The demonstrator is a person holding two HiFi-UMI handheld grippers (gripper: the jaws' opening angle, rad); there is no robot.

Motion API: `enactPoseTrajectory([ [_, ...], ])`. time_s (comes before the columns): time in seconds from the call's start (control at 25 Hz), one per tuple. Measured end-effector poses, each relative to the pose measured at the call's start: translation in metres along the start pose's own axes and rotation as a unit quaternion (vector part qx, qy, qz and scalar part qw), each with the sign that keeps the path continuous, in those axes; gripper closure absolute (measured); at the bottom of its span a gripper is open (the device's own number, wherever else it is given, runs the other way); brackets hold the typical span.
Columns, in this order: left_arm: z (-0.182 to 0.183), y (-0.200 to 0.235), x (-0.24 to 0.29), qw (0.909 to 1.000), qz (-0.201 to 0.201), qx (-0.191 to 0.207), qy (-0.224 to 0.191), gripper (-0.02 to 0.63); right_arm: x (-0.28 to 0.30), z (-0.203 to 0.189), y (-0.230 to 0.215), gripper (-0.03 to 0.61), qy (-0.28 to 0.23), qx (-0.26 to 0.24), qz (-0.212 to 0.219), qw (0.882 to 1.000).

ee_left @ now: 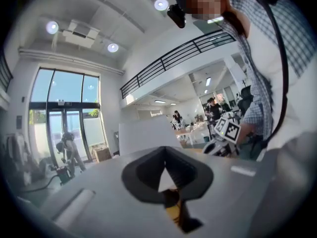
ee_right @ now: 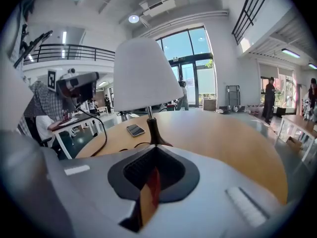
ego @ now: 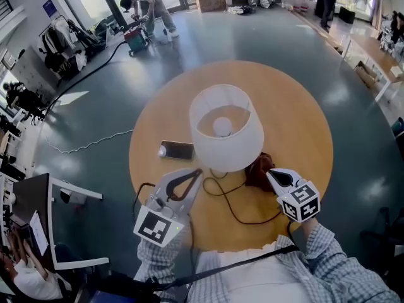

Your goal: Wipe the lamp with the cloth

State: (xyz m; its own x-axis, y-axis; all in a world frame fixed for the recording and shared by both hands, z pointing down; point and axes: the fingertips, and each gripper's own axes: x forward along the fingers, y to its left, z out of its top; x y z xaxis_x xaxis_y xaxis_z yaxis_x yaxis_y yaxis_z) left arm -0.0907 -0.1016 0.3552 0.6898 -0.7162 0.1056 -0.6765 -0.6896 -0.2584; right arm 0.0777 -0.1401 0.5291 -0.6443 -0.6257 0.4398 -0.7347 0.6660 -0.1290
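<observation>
A lamp with a white shade (ego: 226, 128) stands in the middle of the round wooden table (ego: 297, 118). In the right gripper view the lamp's shade (ee_right: 146, 76) and dark stem (ee_right: 152, 130) rise just beyond the jaws. A dark red cloth (ego: 257, 172) lies crumpled by the lamp's foot, partly under the shade's edge. My right gripper (ego: 271, 173) hovers at the cloth's right side, shut (ee_right: 156, 147), nothing pinched. My left gripper (ego: 197, 171) is shut (ee_left: 165, 149) and empty, pointing at the white shade (ee_left: 148, 135) from the front left.
A phone (ego: 177, 149) lies left of the lamp. A black cord (ego: 233, 210) loops over the table's near part between the grippers. A desk with a monitor (ego: 38, 201) stands at the left. A person (ego: 148, 5) works on the far floor.
</observation>
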Motion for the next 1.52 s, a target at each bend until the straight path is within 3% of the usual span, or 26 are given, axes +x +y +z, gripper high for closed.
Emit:
enactPoseTrajectory([
  [0.2,-0.044,-0.034,0.007,0.9967,-0.015,-0.077,0.021,0.609,-0.001,0.005,0.028,0.574,-0.019,0.011,0.034,0.999],
  [0.32,-0.076,-0.062,0.014,0.9937,-0.037,-0.095,0.046,0.609,0.0,-0.007,0.041,0.574,-0.011,0.013,0.047,0.999],
  [0.44,-0.102,-0.093,0.027,0.9895,-0.066,-0.113,0.061,0.609,-0.001,-0.014,0.049,0.574,-0.01,0.047,0.061,0.997],
  [0.64,-0.116,-0.132,0.037,0.9796,-0.11,-0.153,0.07,0.609,-0.004,-0.014,0.057,0.574,-0.016,0.081,0.072,0.994],
  [0.84,-0.123,-0.144,0.036,0.9751,-0.124,-0.166,0.079,0.609,-0.006,-0.017,0.06,0.574,-0.014,0.071,0.076,0.994],
  [1.52,-0.123,-0.143,0.034,0.9746,-0.121,-0.17,0.081,0.609,-0.006,-0.018,0.071,0.574,-0.006,0.055,0.094,0.994],
])
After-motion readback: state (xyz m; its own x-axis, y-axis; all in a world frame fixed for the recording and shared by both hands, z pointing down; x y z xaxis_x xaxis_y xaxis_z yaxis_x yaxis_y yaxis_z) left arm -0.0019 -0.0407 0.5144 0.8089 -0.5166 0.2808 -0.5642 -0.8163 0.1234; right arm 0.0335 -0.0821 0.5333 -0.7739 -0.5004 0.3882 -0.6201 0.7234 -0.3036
